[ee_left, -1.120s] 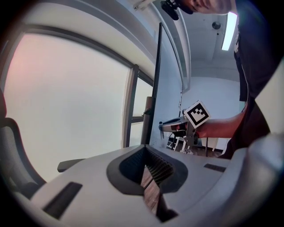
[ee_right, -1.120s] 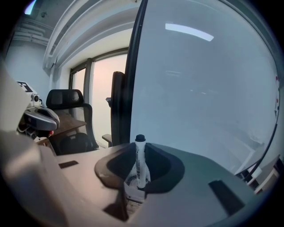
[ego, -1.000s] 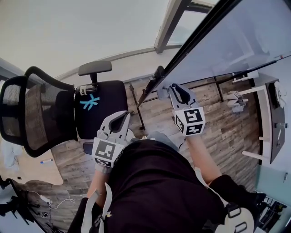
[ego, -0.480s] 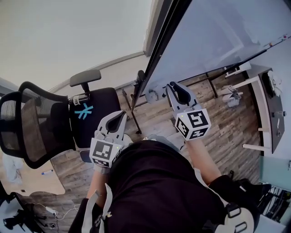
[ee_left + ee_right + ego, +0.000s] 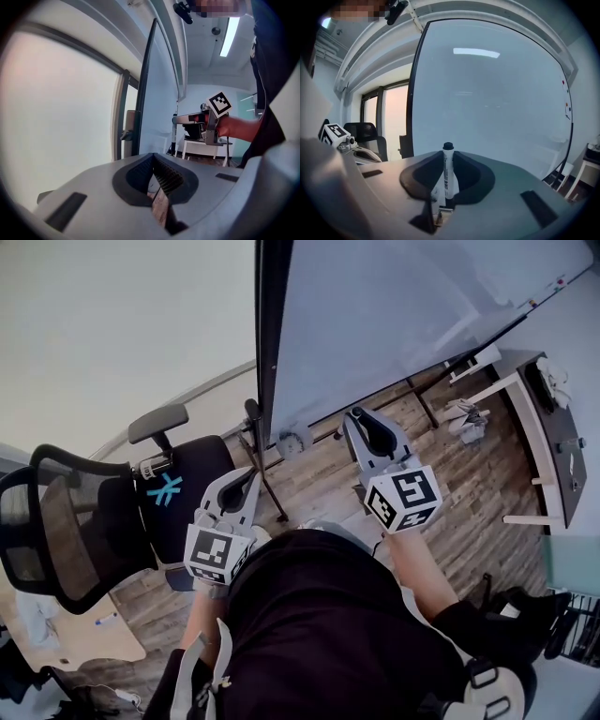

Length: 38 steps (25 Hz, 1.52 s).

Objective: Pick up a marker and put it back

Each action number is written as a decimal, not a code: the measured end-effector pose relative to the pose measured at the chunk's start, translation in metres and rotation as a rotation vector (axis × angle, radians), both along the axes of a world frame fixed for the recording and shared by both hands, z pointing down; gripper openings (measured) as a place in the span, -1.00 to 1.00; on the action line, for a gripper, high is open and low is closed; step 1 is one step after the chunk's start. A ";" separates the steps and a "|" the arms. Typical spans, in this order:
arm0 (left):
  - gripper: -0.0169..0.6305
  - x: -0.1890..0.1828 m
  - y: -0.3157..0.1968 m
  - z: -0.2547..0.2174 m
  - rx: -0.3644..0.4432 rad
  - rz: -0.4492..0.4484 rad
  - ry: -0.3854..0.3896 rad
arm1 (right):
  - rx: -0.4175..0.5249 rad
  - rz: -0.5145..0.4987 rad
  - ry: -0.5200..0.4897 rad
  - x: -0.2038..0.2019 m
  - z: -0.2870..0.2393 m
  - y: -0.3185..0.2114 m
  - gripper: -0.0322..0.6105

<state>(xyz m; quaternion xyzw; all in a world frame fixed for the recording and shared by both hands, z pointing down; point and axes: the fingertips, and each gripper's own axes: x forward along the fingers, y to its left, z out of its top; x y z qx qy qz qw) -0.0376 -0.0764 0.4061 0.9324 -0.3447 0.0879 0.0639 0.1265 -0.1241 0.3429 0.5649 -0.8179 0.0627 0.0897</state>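
Right gripper [image 5: 367, 434] has the marker [image 5: 448, 174]: fingers clamped on its lower barrel, dark cap poking out past the fingertips. The long axis runs straight along the fingers, cap end aimed at the whiteboard [image 5: 487, 103] that fills the right gripper view. From the head view the marker is too small to pick out.

Left gripper [image 5: 240, 491] hangs lower, over by the office chair [image 5: 84, 512]. Its fingers are drawn together to a thin slit with nothing in it, only wooden floor [image 5: 469, 484] showing through.

So the pick-up looks done and the return is what's left. The right hand carries, and it's the one nearer the board. Where the marker belongs I can't make out. A ledge near the board's lower right edge seems likely, but that's a guess. If so, the target lies out and to the right of the fingers, and the barrel would have to tip from pointing at the board to lying along it.
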 end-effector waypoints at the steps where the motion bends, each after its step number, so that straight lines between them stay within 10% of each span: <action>1: -0.92 0.005 -0.001 -0.002 0.003 0.010 0.001 | 0.000 0.011 -0.001 0.006 -0.001 0.002 -0.66; 38: -0.92 0.125 -0.003 -0.007 -0.007 0.261 -0.046 | -0.105 0.289 -0.063 0.138 0.045 0.092 -0.66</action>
